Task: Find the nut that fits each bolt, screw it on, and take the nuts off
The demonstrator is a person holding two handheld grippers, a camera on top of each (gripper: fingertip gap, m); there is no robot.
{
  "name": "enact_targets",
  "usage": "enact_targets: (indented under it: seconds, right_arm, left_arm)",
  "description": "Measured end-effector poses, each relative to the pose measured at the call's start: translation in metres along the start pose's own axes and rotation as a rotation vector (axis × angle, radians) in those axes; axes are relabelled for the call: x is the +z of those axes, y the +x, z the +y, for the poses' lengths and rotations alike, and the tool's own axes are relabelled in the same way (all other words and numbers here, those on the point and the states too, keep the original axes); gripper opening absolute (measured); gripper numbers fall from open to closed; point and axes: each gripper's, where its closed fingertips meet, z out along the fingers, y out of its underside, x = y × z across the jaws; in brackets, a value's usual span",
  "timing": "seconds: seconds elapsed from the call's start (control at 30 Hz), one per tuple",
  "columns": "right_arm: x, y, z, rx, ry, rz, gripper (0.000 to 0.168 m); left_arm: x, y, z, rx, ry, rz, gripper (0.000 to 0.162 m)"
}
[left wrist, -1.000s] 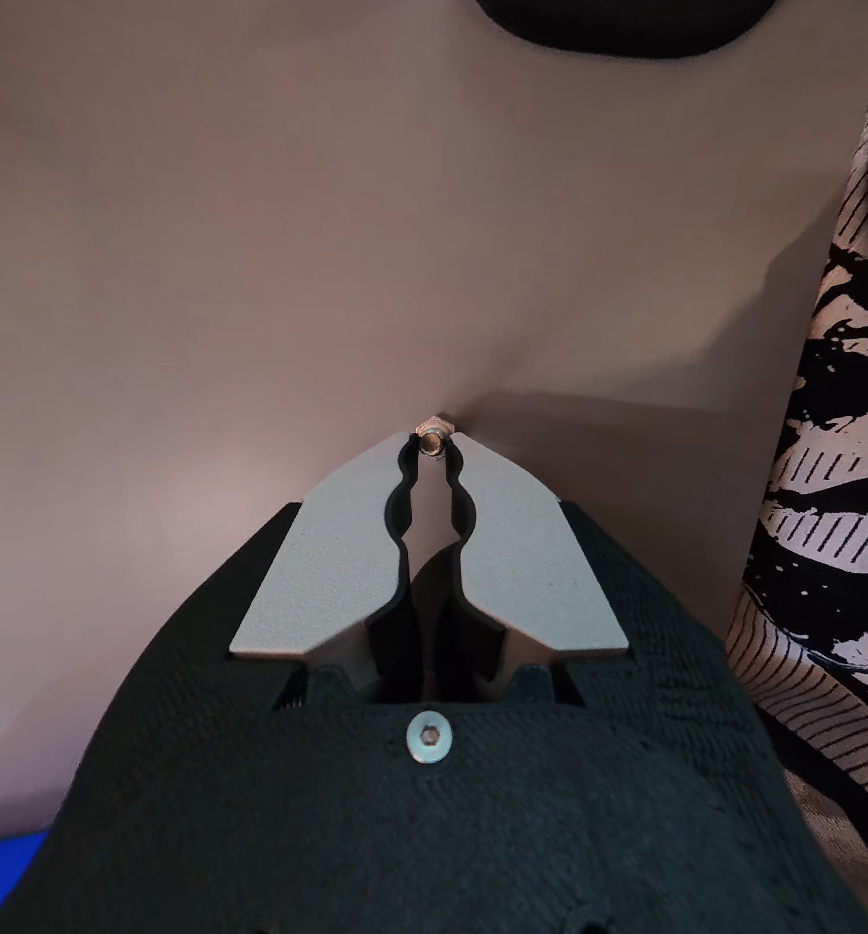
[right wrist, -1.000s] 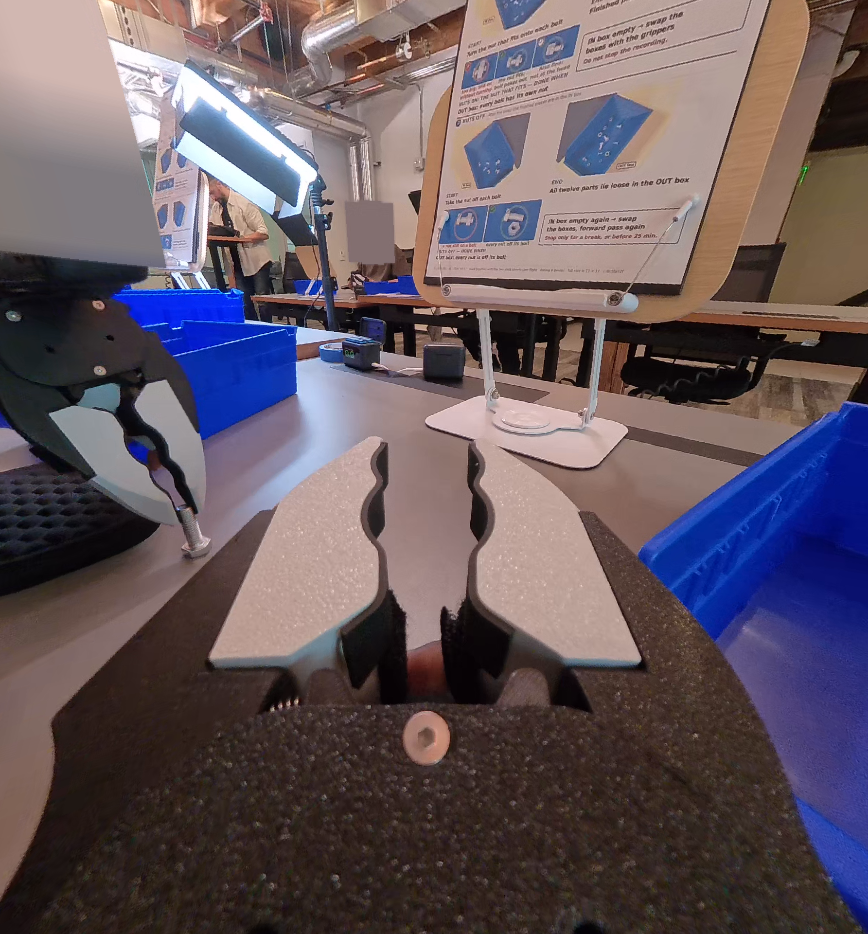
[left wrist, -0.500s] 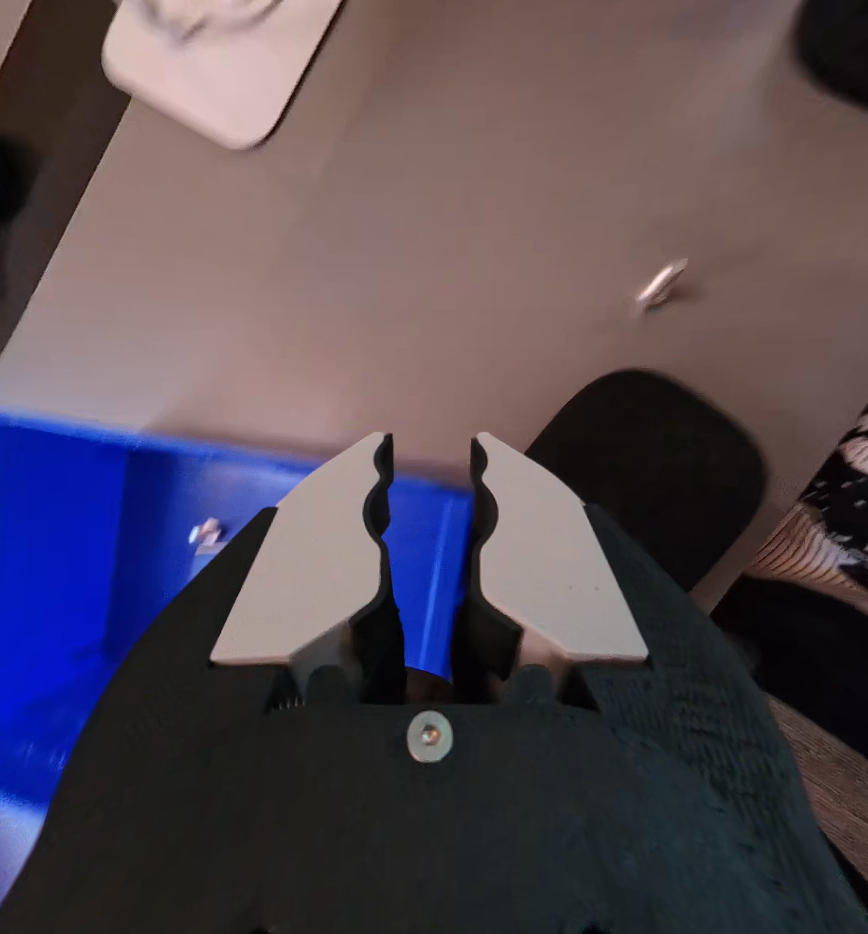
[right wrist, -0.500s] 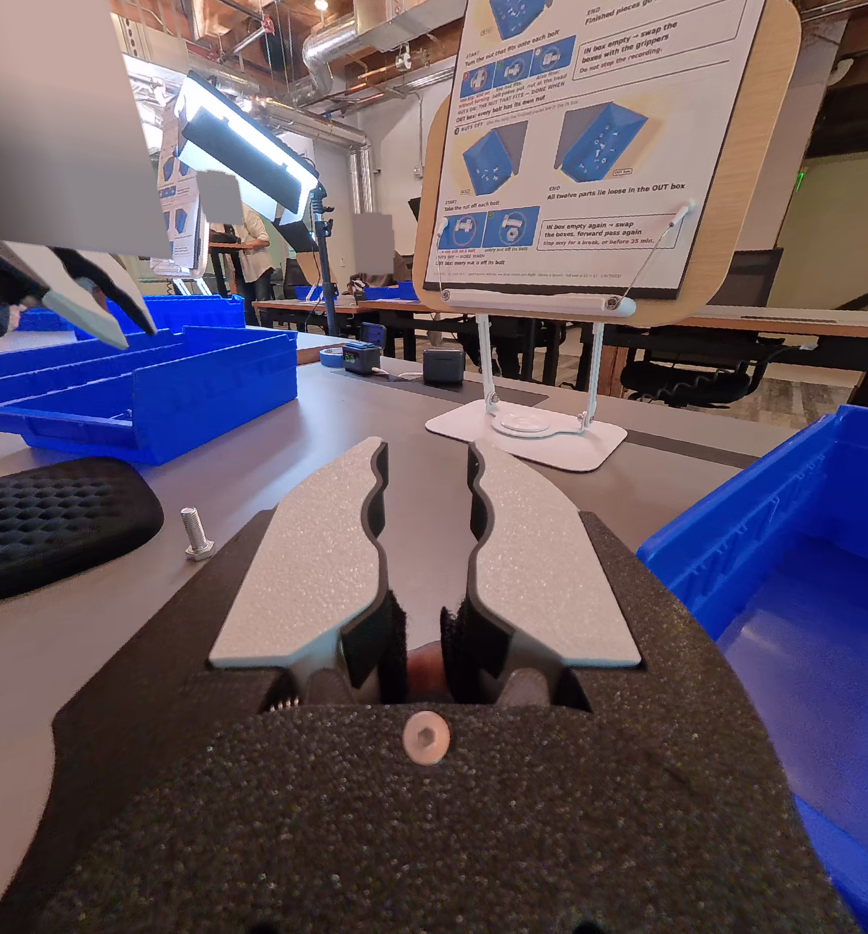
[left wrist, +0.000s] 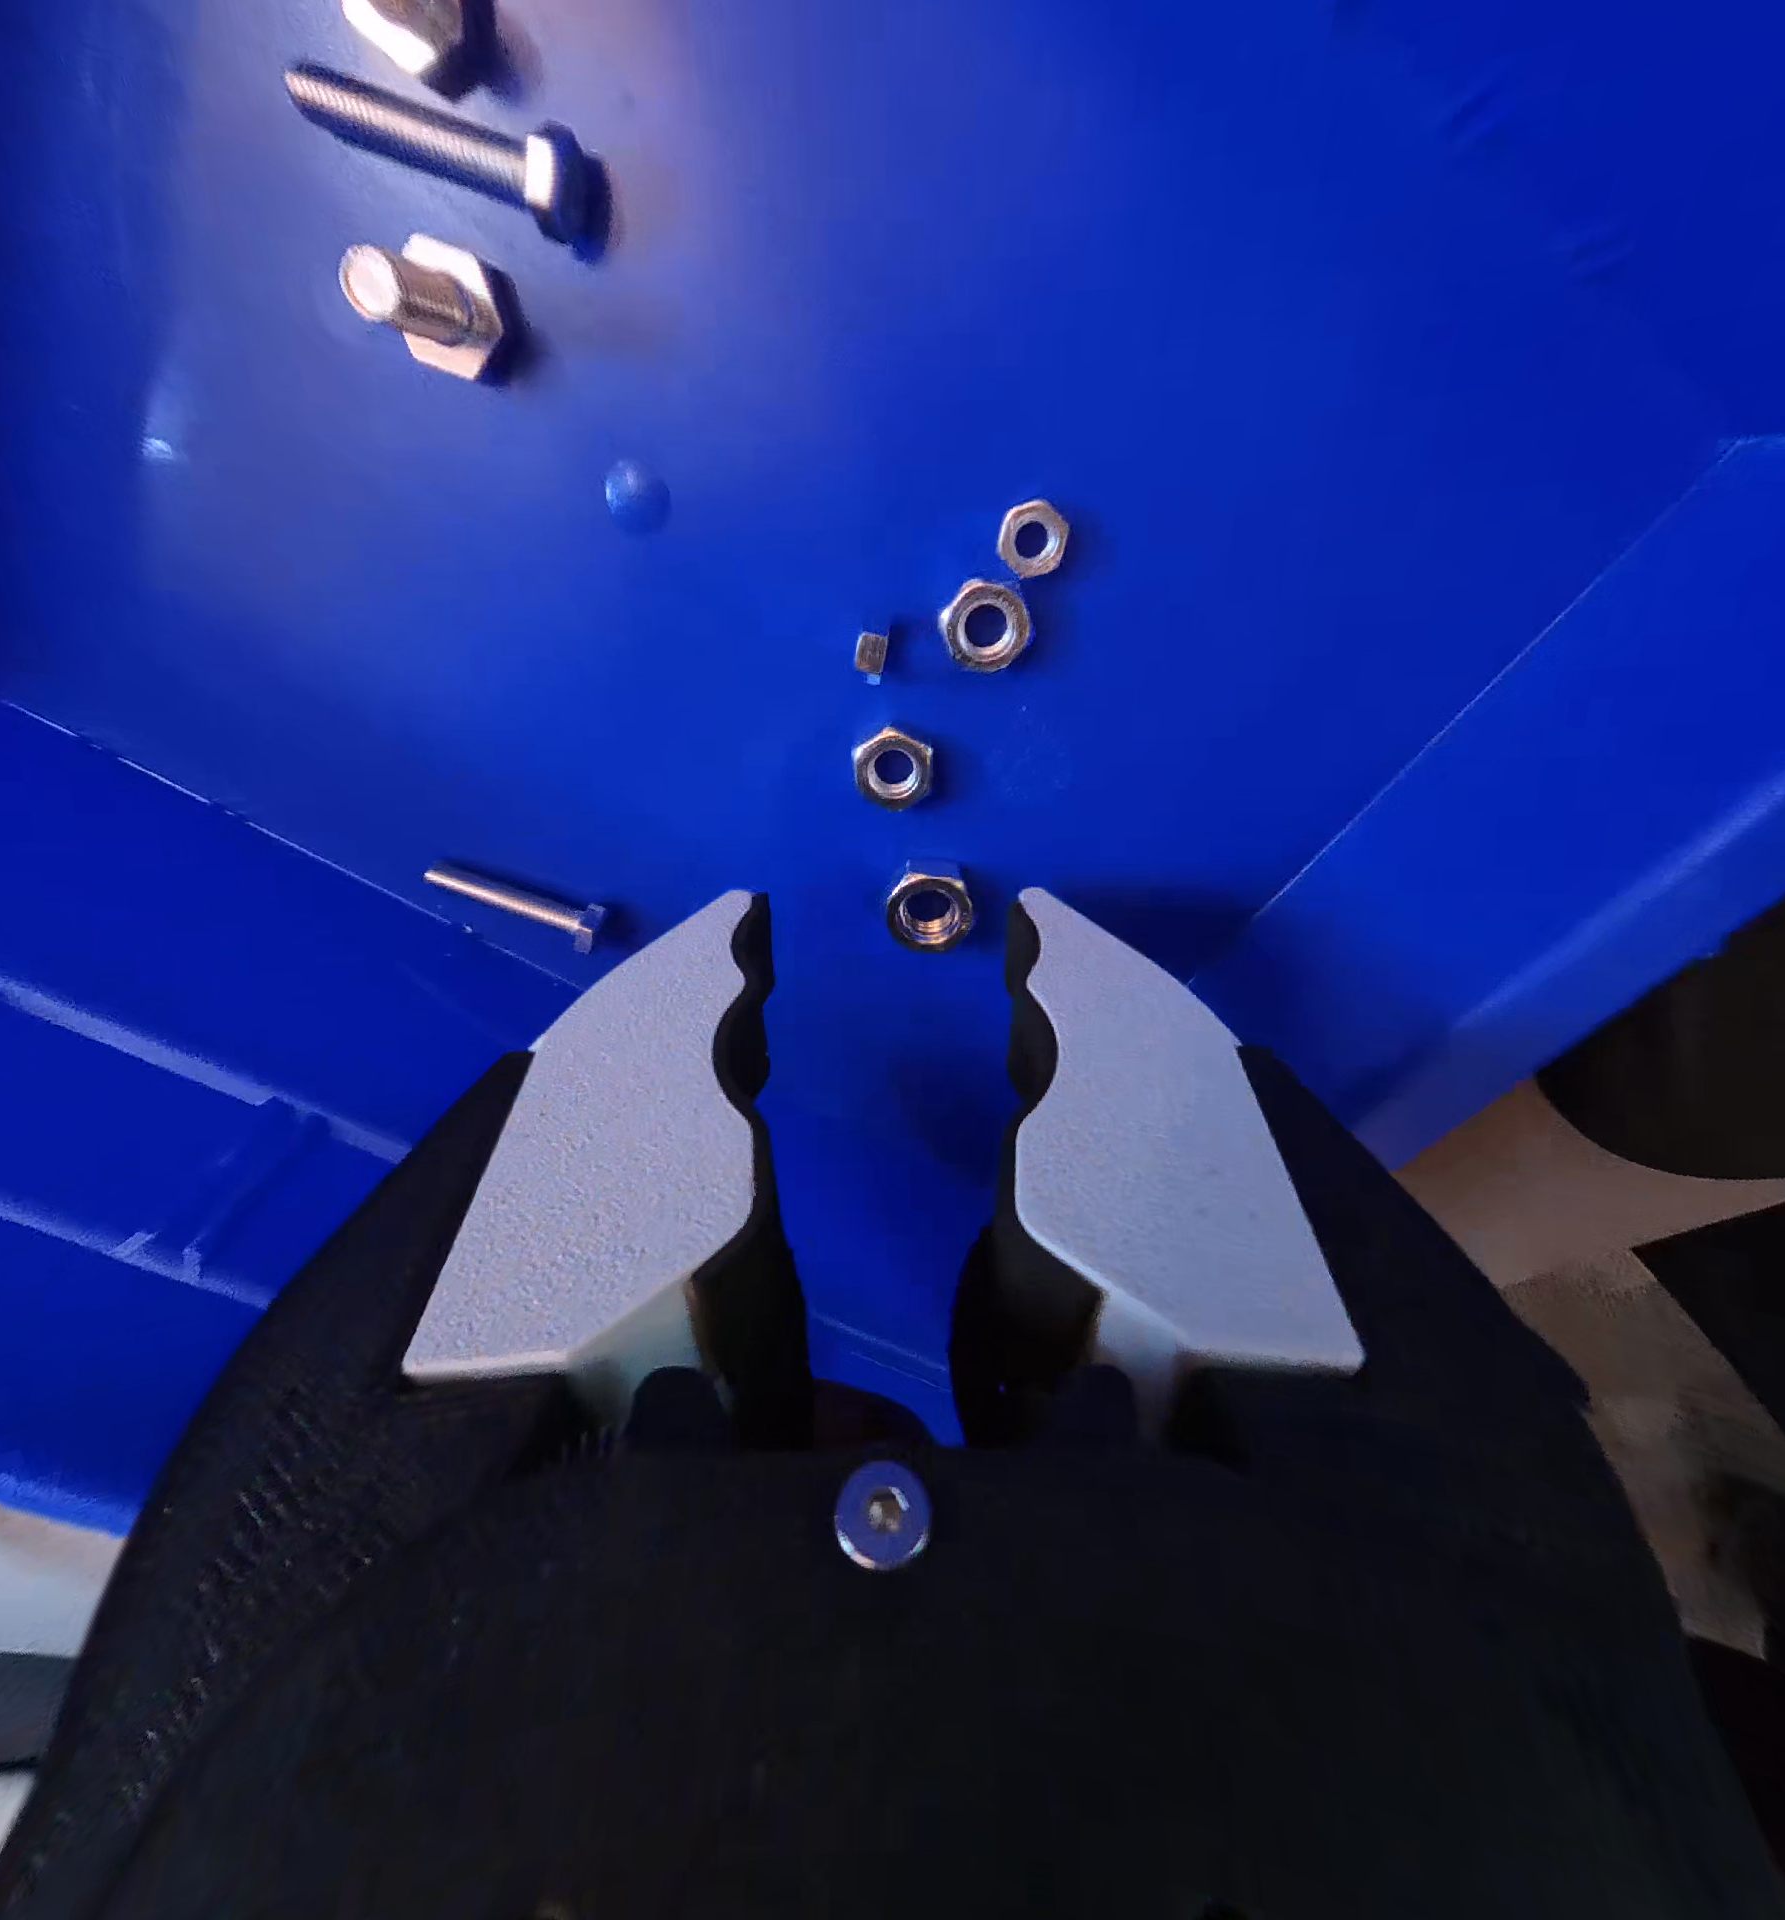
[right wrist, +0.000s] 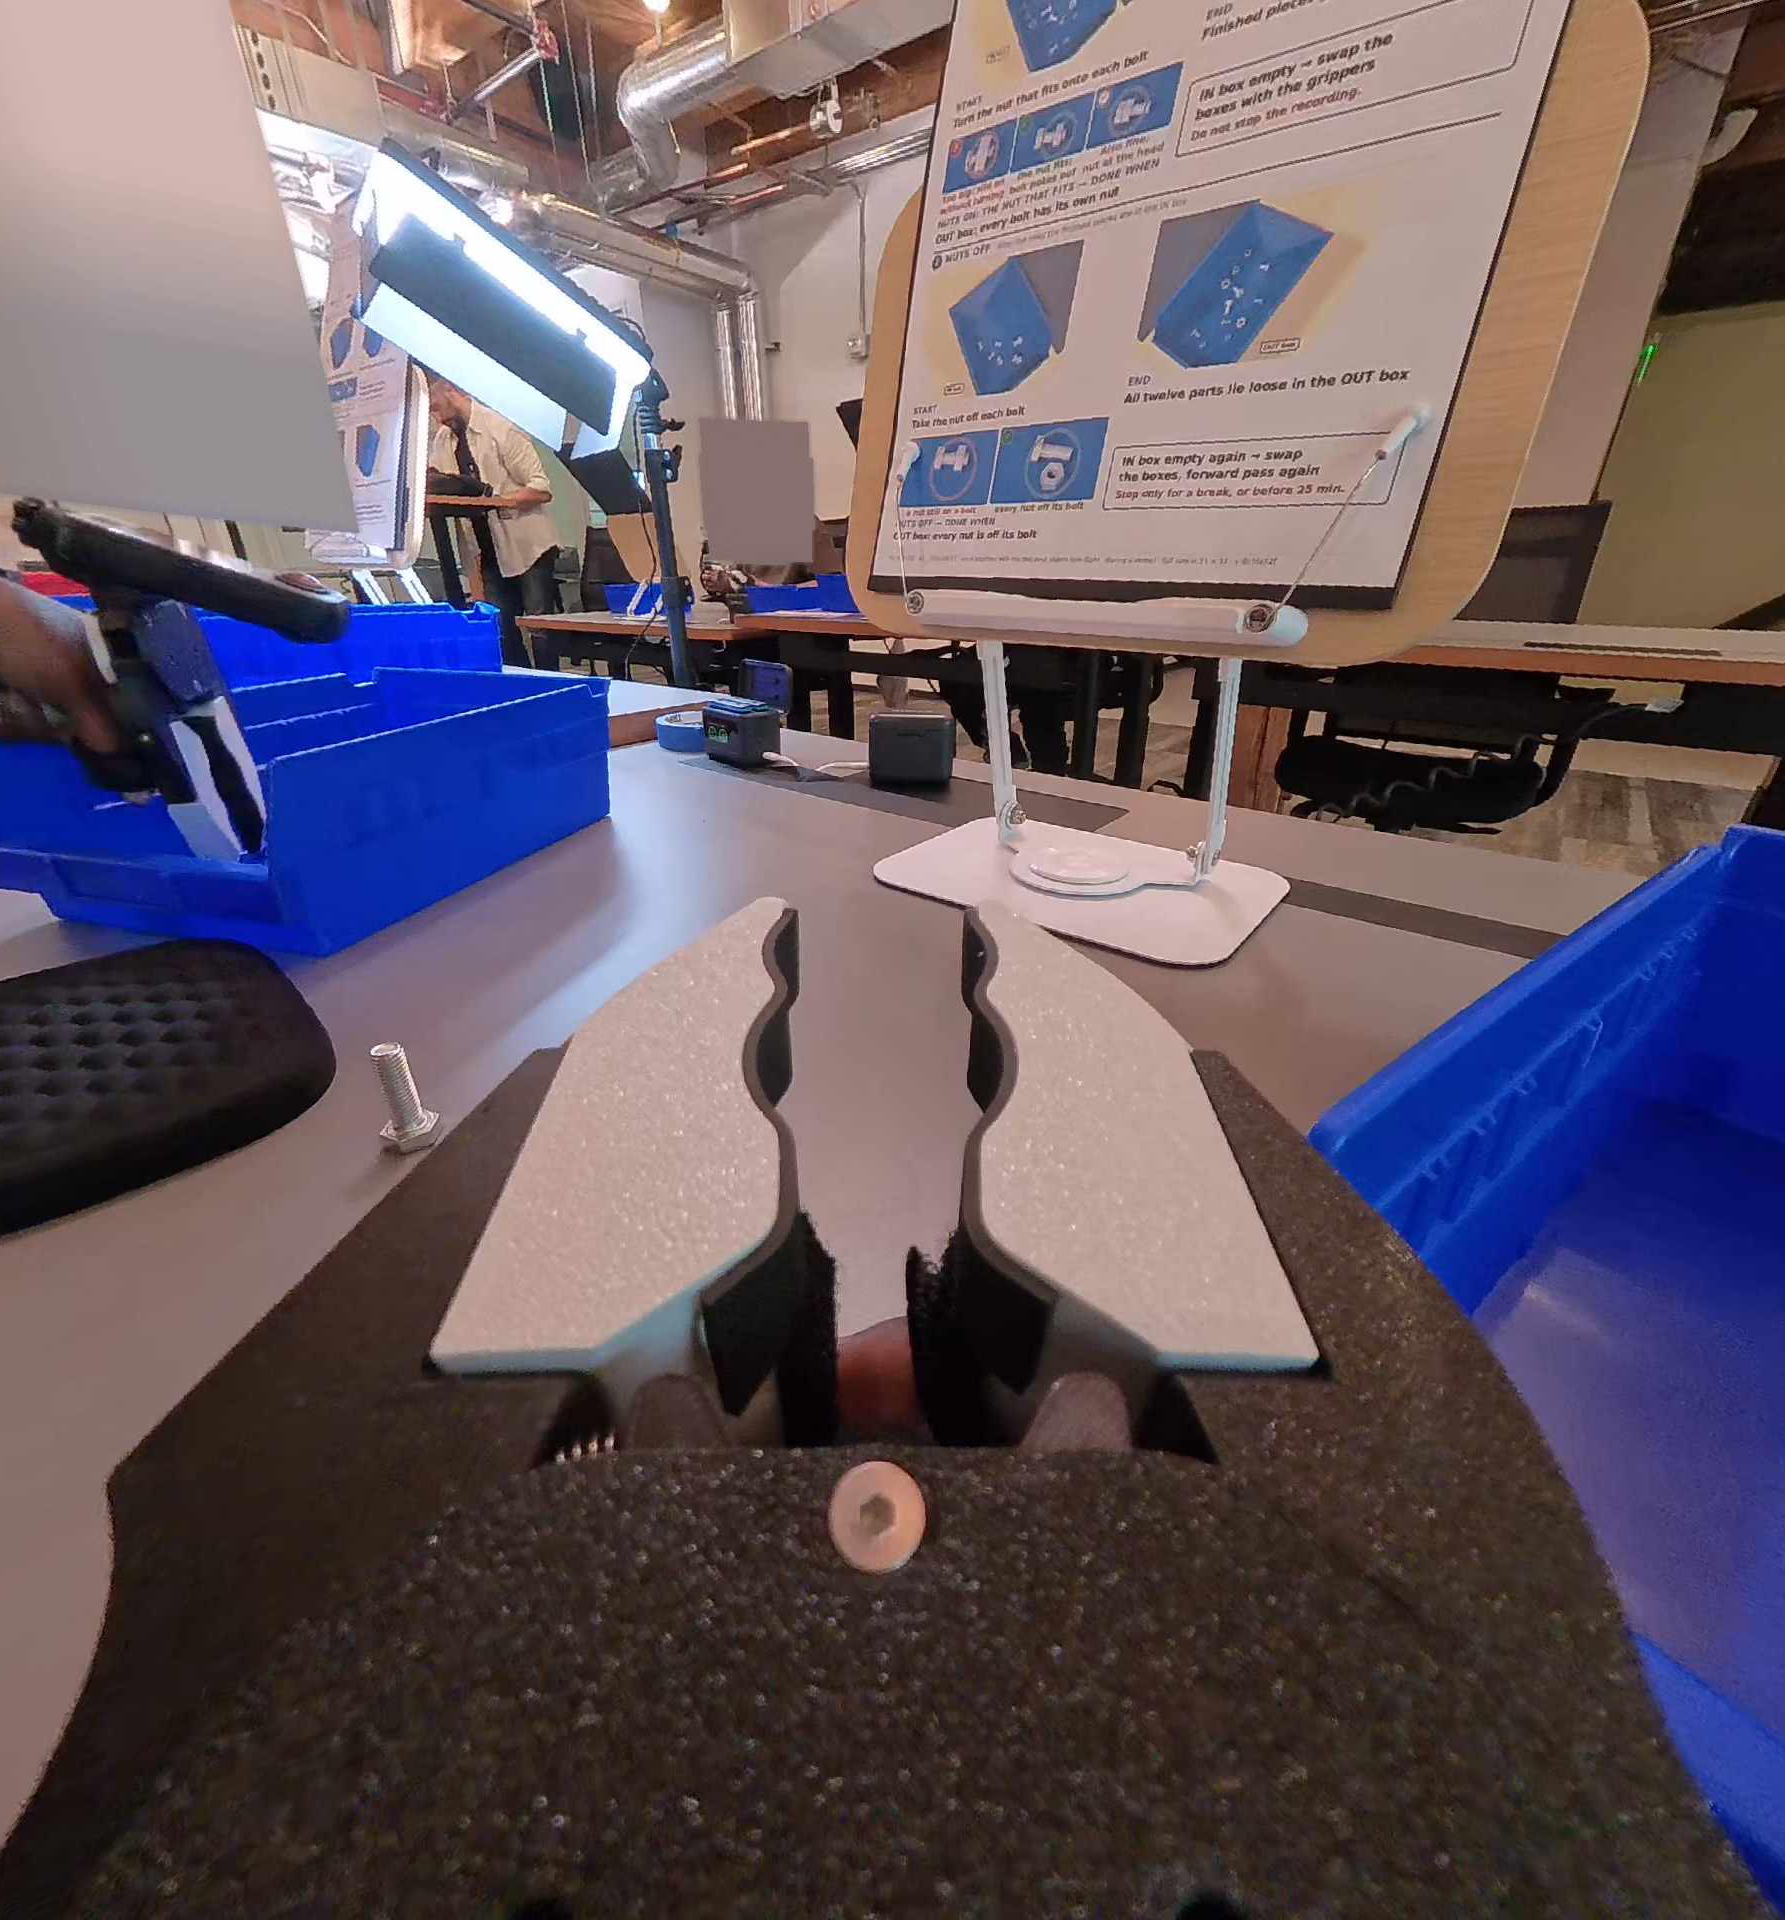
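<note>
Only the left wrist view shows nuts in the blue bin (left wrist: pixel 1490 727). Left gripper (left wrist: pixel 888 914) points down, jaws wide around one nut (left wrist: pixel 929 914) (not touching). Right gripper (right wrist: pixel 877 935) is level, empty, jaws apart.

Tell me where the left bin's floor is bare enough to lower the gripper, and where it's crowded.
Bare: the wide floor of the blue bin, right of the nuts up to the right wall, and the middle stretch between the bolts at top left and the thin bolt. Crowded: the column of nuts directly ahead of the open left gripper.
</note>
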Motion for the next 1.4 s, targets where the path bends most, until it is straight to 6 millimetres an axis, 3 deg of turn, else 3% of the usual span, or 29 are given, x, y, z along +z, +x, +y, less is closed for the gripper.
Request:
enact_targets:
  seconds: [0.33,0.5,0.67,0.77,0.87,1.0,1.1,1.17,1.27,1.4]
  right_arm:
    - [0.0,0.001,-0.001,0.004,0.005,0.0,0.03]
    - [-0.001,0.001,-0.001,0.005,0.007,0.001,0.03]
    - [0.0,0.001,-0.001,0.004,0.006,0.001,0.03]
    - [0.0,0.001,0.0,0.003,0.001,0.001,0.03]
    - [0.001,0.0,0.001,0.001,-0.007,0.001,0.03]
    - [0.001,0.0,0.002,-0.004,-0.009,0.0,0.03]
    - [0.0,0.0,0.002,-0.001,-0.003,0.0,0.03]
    - [0.0,0.0,0.002,0.001,0.0,-0.001,0.03]
    - [0.0,0.0,0.001,-0.002,0.003,-0.001,0.03]
    - [-0.001,0.0,0.001,-0.001,0.011,-0.003,0.03]
  left_arm:
    - [0.01,0.002,0.01,0.049,-0.129,0.005,0.033]
    - [0.011,0.005,0.008,0.07,-0.122,0.023,0.02]
    - [0.009,0.007,0.006,0.097,-0.113,0.026,0.02]
    - [-0.009,0.01,0.0,0.125,-0.064,-0.017,0.02]
    - [-0.046,0.024,-0.018,0.192,0.036,-0.099,0.02]
    - [-0.102,0.073,-0.054,0.388,0.202,-0.204,0.02]
    - [-0.121,0.132,-0.079,0.597,0.288,-0.213,0.02]
    - [-0.12,0.177,-0.094,0.739,0.329,-0.169,0.019]
    - [-0.101,0.235,-0.112,0.906,0.338,-0.071,0.02]
    - [-0.065,0.28,-0.132,1.006,0.296,0.018,0.02]
